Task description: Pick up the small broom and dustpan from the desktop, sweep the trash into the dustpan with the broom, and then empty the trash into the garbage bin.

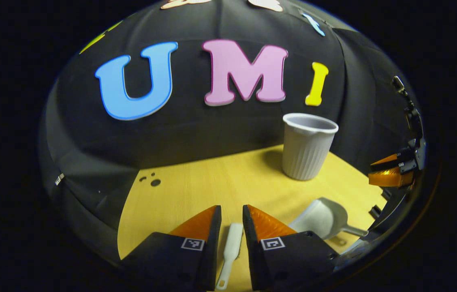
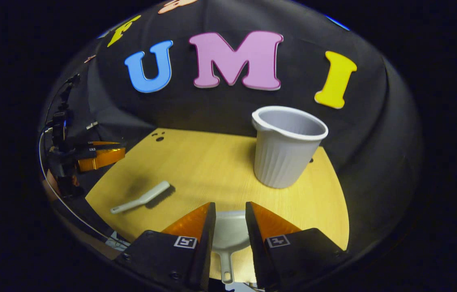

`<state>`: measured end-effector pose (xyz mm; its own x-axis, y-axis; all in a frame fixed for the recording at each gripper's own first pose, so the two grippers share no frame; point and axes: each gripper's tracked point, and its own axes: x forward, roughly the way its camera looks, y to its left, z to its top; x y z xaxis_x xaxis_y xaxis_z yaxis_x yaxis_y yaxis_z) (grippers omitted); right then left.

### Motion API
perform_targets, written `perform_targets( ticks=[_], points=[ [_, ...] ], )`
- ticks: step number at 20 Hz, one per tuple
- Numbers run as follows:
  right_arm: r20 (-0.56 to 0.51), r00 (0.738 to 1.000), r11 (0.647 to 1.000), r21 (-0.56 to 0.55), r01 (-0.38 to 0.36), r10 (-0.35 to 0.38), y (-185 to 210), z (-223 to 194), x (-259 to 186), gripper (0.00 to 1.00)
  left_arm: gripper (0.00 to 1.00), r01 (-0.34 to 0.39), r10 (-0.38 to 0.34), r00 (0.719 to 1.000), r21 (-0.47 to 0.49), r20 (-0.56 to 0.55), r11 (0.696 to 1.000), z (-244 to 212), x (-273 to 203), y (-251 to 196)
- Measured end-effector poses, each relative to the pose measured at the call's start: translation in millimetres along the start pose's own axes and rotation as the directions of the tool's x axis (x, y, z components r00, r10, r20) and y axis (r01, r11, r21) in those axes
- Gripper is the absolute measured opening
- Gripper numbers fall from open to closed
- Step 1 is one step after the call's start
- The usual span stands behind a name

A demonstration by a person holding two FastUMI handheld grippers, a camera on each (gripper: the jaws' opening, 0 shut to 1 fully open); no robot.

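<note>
Left tongs (image 1: 231, 221) hang spread over the white broom (image 1: 228, 251) lying on the tabletop (image 1: 196, 186); right tongs (image 2: 230, 219) hang spread over the grey dustpan (image 2: 228, 235). The ribbed garbage bin (image 2: 285, 150) stands upright behind.

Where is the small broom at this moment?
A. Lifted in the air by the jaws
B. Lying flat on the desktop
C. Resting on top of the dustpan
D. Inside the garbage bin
B: in the right gripper view the broom lies flat on the desktop, apart from the bin and the dustpan.
</note>
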<state>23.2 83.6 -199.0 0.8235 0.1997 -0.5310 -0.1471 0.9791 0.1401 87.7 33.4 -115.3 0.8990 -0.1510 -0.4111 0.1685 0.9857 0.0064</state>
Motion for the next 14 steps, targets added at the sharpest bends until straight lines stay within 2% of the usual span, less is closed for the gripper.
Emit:
perform_targets(
  ticks=[1, 2, 3, 4, 5, 6, 8, 14],
  points=[
    [0.045, 0.999, 1.000, -0.011, 0.008, -0.007, -1.0, 18.4, -5.6, 0.47, 0.36, 0.012, -0.012, 0.999, -0.009, 0.047, 1.000, 18.2, -2.8, -5.7],
    [0.092, 0.996, 1.000, -0.016, 0.014, -0.012, -1.0, 33.9, -11.3, 0.41, 0.36, 0.025, -0.024, 0.995, -0.017, 0.093, 1.000, 33.6, -6.6, -10.5],
    [0.143, 0.990, 1.000, -0.018, 0.020, -0.017, -1.1, 49.7, -17.3, 0.47, 0.36, 0.035, -0.032, 0.990, -0.023, 0.135, 0.999, 50.4, -11.7, -15.3],
    [0.192, 0.981, 1.000, -0.019, 0.025, -0.021, -0.3, 63.7, -25.3, 0.47, 0.36, 0.046, -0.041, 0.984, -0.025, 0.172, 0.999, 64.8, -17.9, -19.3],
    [0.237, 0.971, 0.999, -0.018, 0.028, -0.022, -0.7, 75.7, -30.5, 0.41, 0.36, 0.054, -0.047, 0.978, -0.028, 0.204, 0.998, 76.0, -22.1, -23.2],
    [0.255, 0.967, 0.999, -0.022, 0.028, -0.022, -0.8, 79.4, -32.0, 0.46, 0.36, 0.059, -0.051, 0.974, -0.030, 0.222, 0.998, 83.0, -25.2, -25.4],
    [0.243, 0.970, 0.999, -0.026, 0.028, -0.021, -2.2, 69.7, -28.8, 0.45, 0.36, 0.069, -0.062, 0.972, -0.026, 0.225, 0.997, 83.5, -26.6, -26.2],
    [0.228, 0.974, 1.000, -0.015, 0.011, -0.007, 0.0, 75.9, -31.5, 0.43, 0.36, 0.076, -0.071, 0.974, -0.015, 0.214, 0.997, 86.8, -31.0, -34.0]
  ],
)
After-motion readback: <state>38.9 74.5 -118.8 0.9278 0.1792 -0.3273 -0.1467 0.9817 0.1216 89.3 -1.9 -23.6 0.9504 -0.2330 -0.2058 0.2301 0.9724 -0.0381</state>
